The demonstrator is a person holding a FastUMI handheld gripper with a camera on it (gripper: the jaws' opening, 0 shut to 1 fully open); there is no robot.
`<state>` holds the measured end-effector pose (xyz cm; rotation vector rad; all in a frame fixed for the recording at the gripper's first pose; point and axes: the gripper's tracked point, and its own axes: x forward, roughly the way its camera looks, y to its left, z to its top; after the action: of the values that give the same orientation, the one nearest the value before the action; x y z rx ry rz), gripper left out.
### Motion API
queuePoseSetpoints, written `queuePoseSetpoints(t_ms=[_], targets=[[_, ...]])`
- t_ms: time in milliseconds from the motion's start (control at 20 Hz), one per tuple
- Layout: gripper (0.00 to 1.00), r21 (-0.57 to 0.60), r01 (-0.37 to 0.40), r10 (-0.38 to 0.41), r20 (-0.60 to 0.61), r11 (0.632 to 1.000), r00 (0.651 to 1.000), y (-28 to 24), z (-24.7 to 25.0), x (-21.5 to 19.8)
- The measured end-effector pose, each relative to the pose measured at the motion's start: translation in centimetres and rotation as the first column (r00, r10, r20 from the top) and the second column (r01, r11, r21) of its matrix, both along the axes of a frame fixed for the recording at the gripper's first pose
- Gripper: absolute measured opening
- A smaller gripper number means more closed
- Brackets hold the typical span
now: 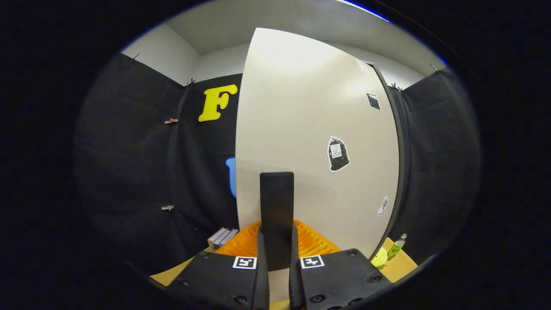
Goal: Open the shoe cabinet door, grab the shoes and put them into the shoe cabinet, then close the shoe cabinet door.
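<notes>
Evidently the tool (pixel 277 254) was clamped on the dark upright handle (pixel 277 206) of the cabinet door (pixel 310 120), both fingers pressing its sides, likely so the door could be swung. The door stood just ahead; a bottle (pixel 397 246) stood on the surface (pixel 400 265) beyond.
</notes>
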<state>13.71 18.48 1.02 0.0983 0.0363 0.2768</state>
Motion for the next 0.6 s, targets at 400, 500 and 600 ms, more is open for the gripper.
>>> queuePoseSetpoints(t_ms=[400, 500, 600], targets=[[0.21, 0.005, 0.036, -0.036, 0.019, 0.999, 0.999, -4.7, 1.1, -3.9], [0.21, 0.006, 0.058, -0.058, 0.017, 0.998, 0.998, -5.9, 0.9, -4.2], [0.21, 0.007, 0.084, -0.084, 0.015, 0.996, 0.996, -7.1, 1.0, -4.6]])
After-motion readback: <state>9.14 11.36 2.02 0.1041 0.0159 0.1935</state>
